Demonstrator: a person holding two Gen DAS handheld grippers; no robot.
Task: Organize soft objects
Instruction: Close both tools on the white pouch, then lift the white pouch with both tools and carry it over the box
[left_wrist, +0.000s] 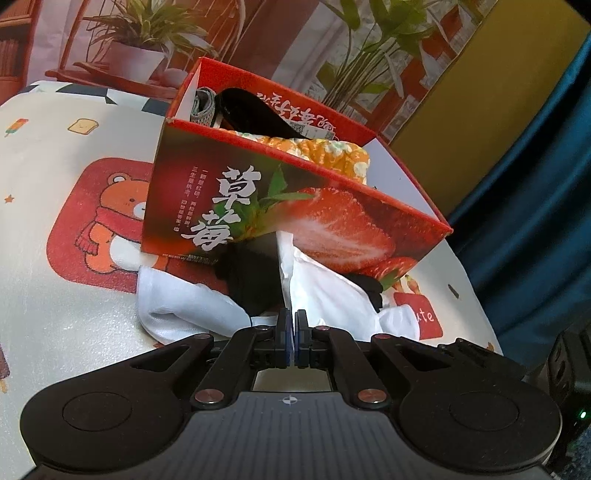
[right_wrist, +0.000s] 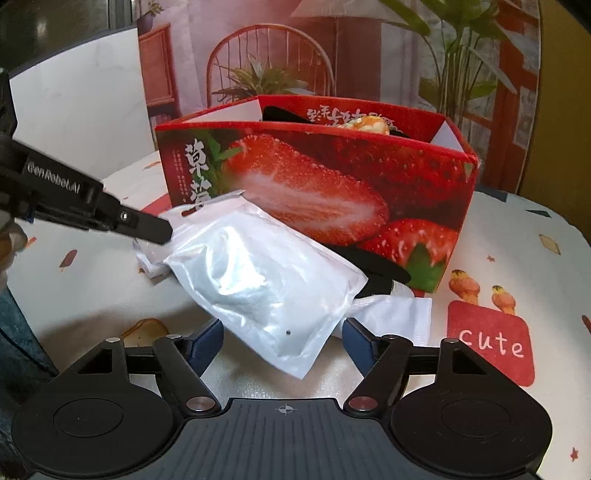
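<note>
- The white plastic pouch (right_wrist: 266, 273) lies on the table directly ahead of the right gripper (right_wrist: 282, 334), tilted, with its near corner between the two spread blue fingers (right_wrist: 207, 339); the fingers do not touch it.
- The right gripper is wide open – one finger on each side of the pouch.
- The left gripper (right_wrist: 162, 230) comes in from the left side of the right wrist view and its tip sits on the far top edge of the pouch, at the hanging tab; in the left wrist view its blue pads (left_wrist: 284, 332) are pressed together on a thin white edge, so it grips the pouch.
- Just beyond the pouch lie a black cloth (left_wrist: 255, 273) and white cloths (left_wrist: 181, 306), touching the foot of the box.
- The strawberry box (right_wrist: 332, 184) stands upright behind them, open at the top, with an orange patterned cloth (left_wrist: 325, 151) and a black strap (left_wrist: 255, 110) inside.
- All stand on a tablecloth (right_wrist: 517, 258) with a bear picture (left_wrist: 114, 218) and the word "cute".
</note>
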